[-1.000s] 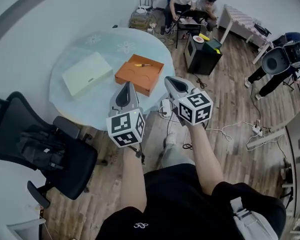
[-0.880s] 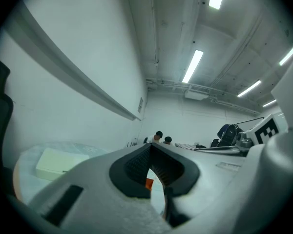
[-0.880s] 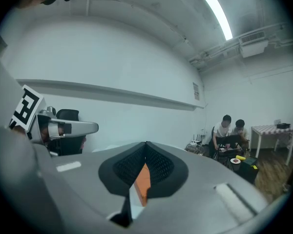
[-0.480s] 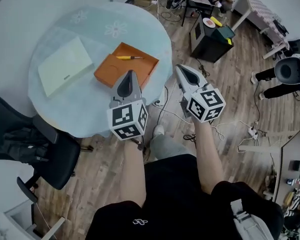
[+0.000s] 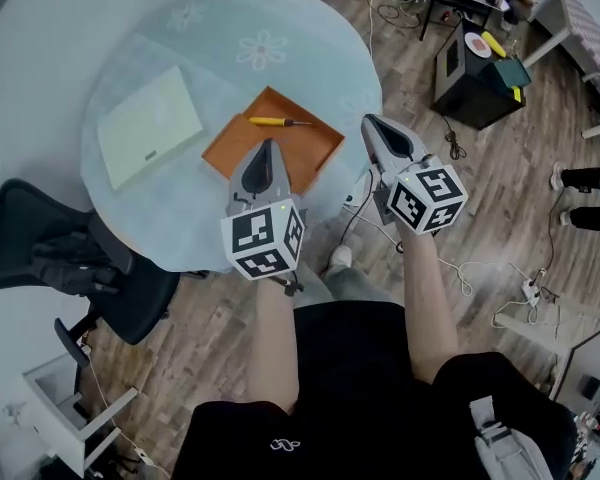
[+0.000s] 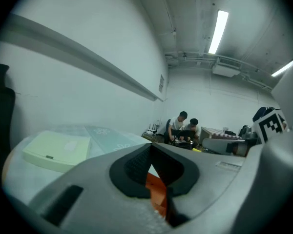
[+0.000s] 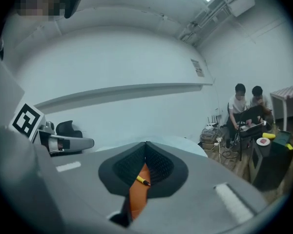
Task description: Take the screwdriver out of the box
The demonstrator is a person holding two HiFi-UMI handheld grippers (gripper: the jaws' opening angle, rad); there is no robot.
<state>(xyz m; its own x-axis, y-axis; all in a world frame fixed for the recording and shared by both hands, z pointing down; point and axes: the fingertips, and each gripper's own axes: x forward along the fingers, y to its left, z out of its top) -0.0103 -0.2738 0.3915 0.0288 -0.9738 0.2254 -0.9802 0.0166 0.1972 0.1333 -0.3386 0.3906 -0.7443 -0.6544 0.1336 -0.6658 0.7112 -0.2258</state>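
An open orange box (image 5: 300,153) lies on the round glass table (image 5: 210,28). A yellow-handled screwdriver (image 5: 268,122) rests in it along the far side. My left gripper (image 5: 268,145) hovers over the box's near part, its jaws shut and holding nothing. My right gripper (image 5: 369,121) is off the box's right corner, near the table's edge, also shut and holding nothing. In the right gripper view the screwdriver (image 7: 142,181) and the orange box (image 7: 136,201) show through the gap below the right gripper (image 7: 146,143). The left gripper view shows the left gripper (image 6: 151,145) and a strip of the orange box (image 6: 157,188).
A pale green flat box (image 5: 150,126) lies on the table left of the orange one. A black office chair (image 5: 75,268) stands at the table's left. A black cabinet (image 5: 480,83) and cables (image 5: 460,268) are on the wooden floor to the right. Two people (image 7: 246,106) sit at the far wall.
Both grippers have come forward to the table. The left tip now lies over the orange box and the right one beside its right corner. Both stayed shut.
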